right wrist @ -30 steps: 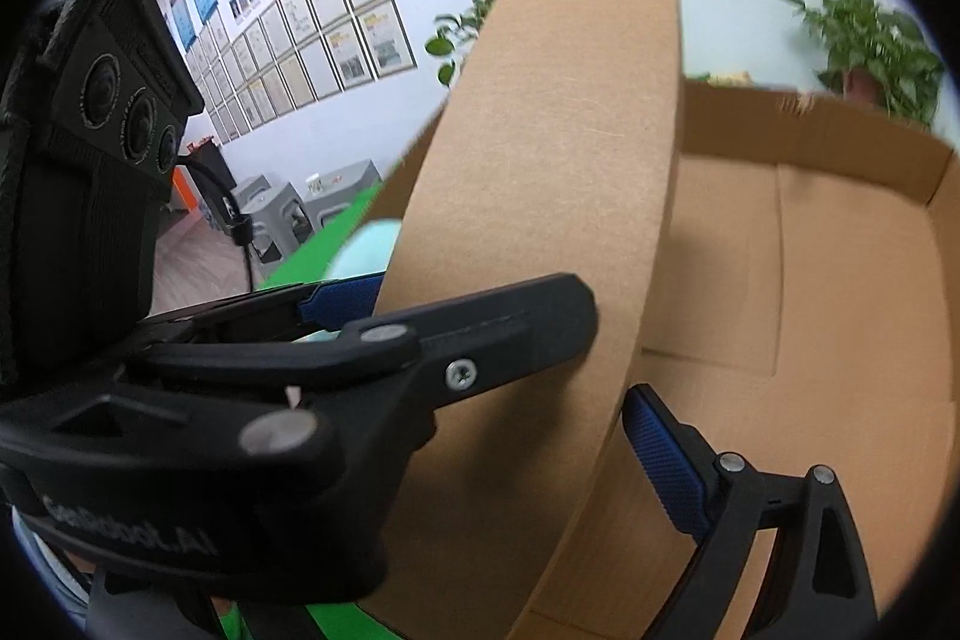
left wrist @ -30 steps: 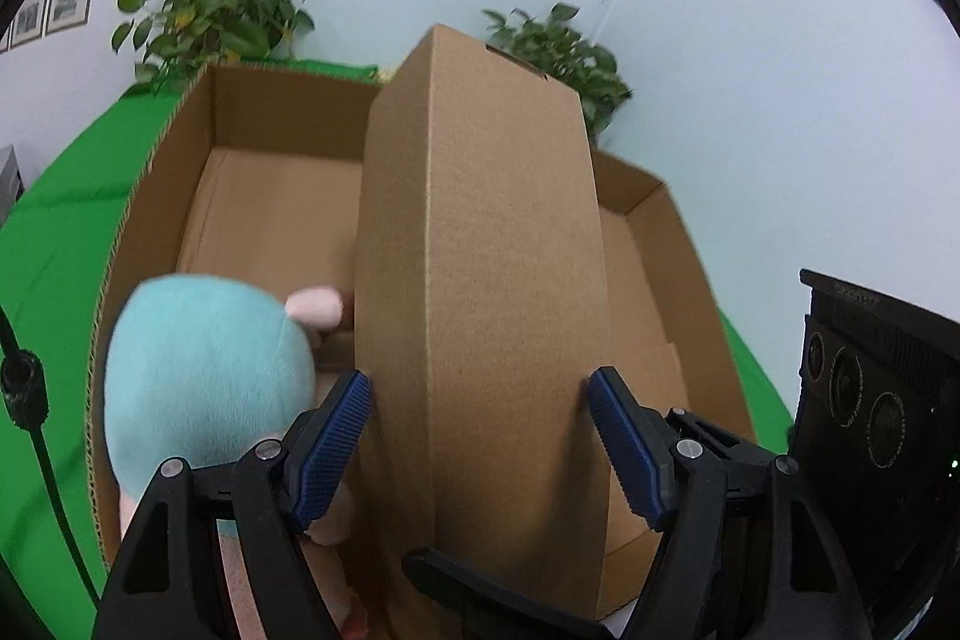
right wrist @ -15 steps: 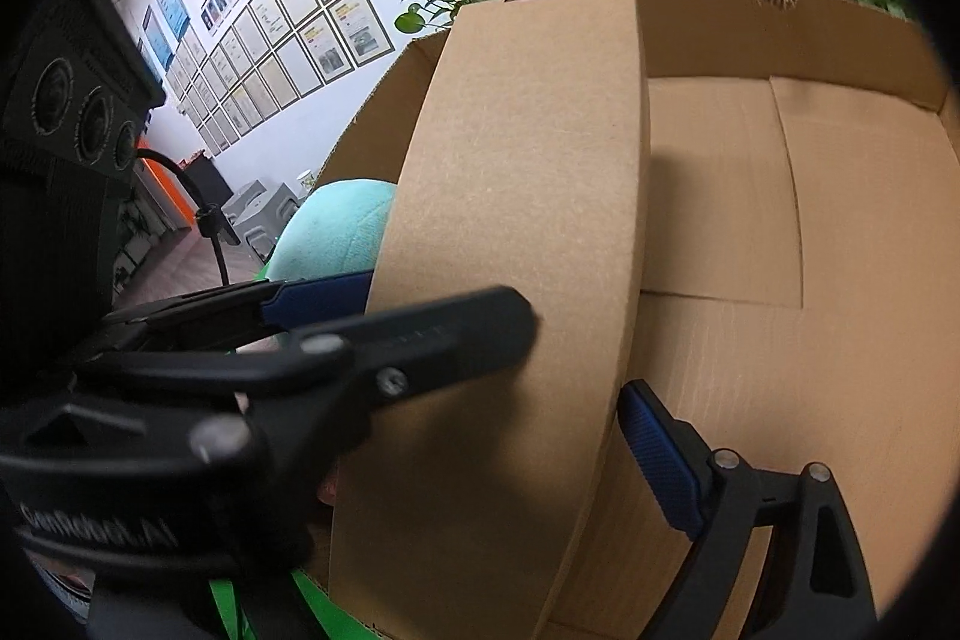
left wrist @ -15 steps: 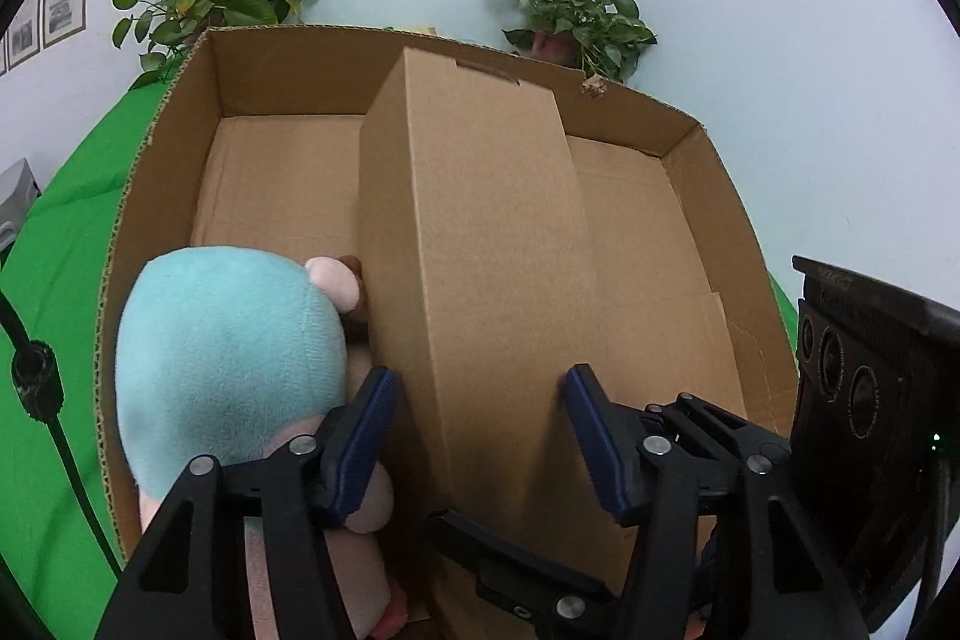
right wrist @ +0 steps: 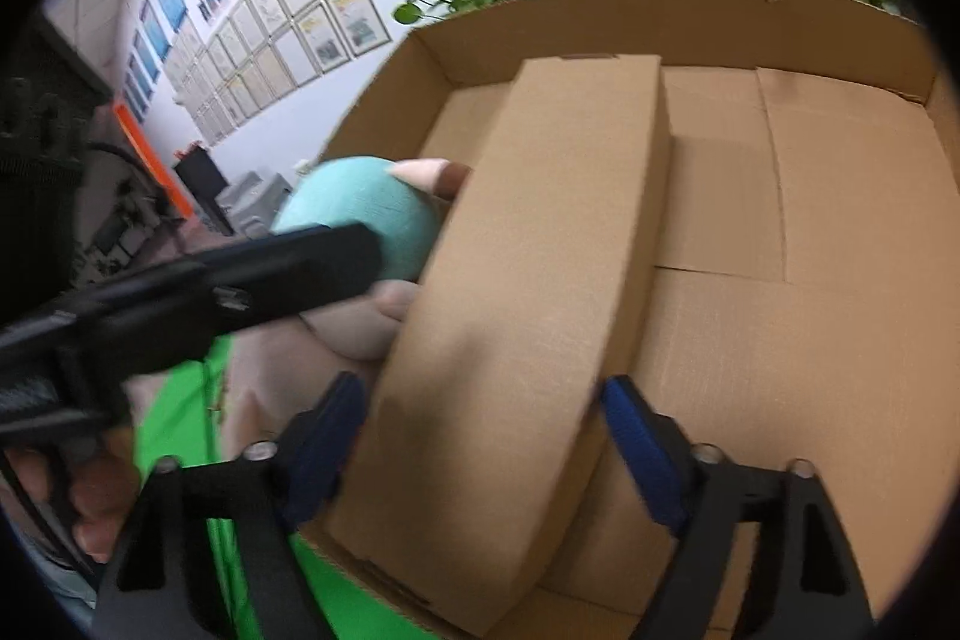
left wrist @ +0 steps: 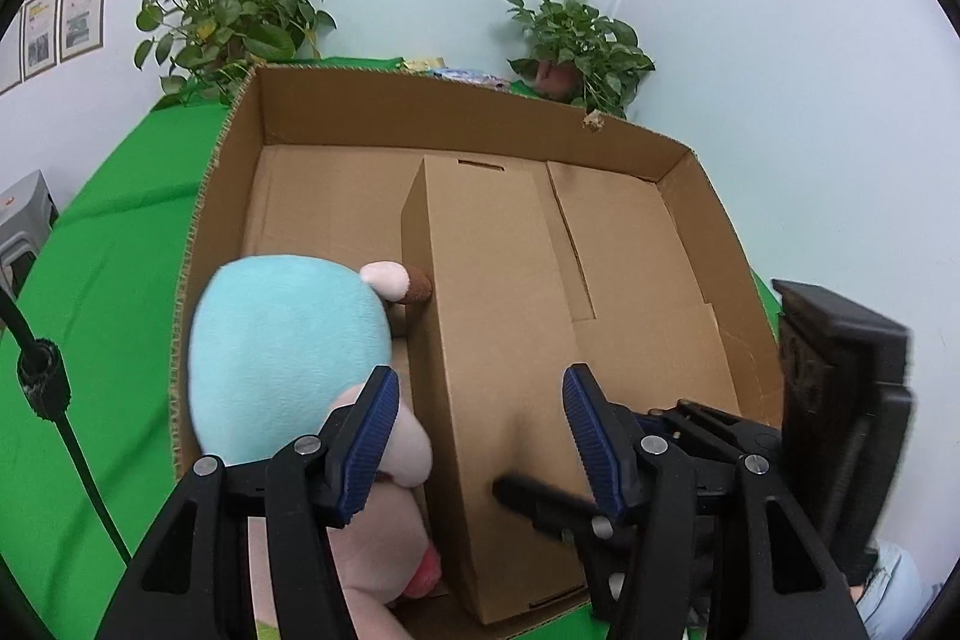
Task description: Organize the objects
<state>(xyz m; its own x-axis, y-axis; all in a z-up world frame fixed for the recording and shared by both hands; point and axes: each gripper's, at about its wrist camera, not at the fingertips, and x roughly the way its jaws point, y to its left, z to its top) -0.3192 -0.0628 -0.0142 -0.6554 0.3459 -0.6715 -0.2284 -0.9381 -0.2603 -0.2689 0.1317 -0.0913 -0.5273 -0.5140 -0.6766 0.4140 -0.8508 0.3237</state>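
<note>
A long closed cardboard box (left wrist: 498,310) lies flat inside a large open cardboard box (left wrist: 420,106), beside a plush toy (left wrist: 282,340) with a light blue head and pink body. My left gripper (left wrist: 480,436) hovers over the long box's near end; its blue pads do not press on it. In the right wrist view the long box (right wrist: 540,250) shows between the fingers of my right gripper (right wrist: 480,436). Its jaws are closing and the pads stay off the cardboard. The plush toy (right wrist: 360,214) is wedged against the long box's left side.
Green cloth (left wrist: 108,280) covers the table around the large box (right wrist: 660,10). Two potted plants (left wrist: 234,16) (left wrist: 576,40) stand behind it against the wall. A black cable (left wrist: 42,382) hangs at the left. The large box's right half holds nothing.
The long box went from steeply tilted to lying flat in the large box. Both grippers drew back toward its near end, and the jaws of both narrowed.
</note>
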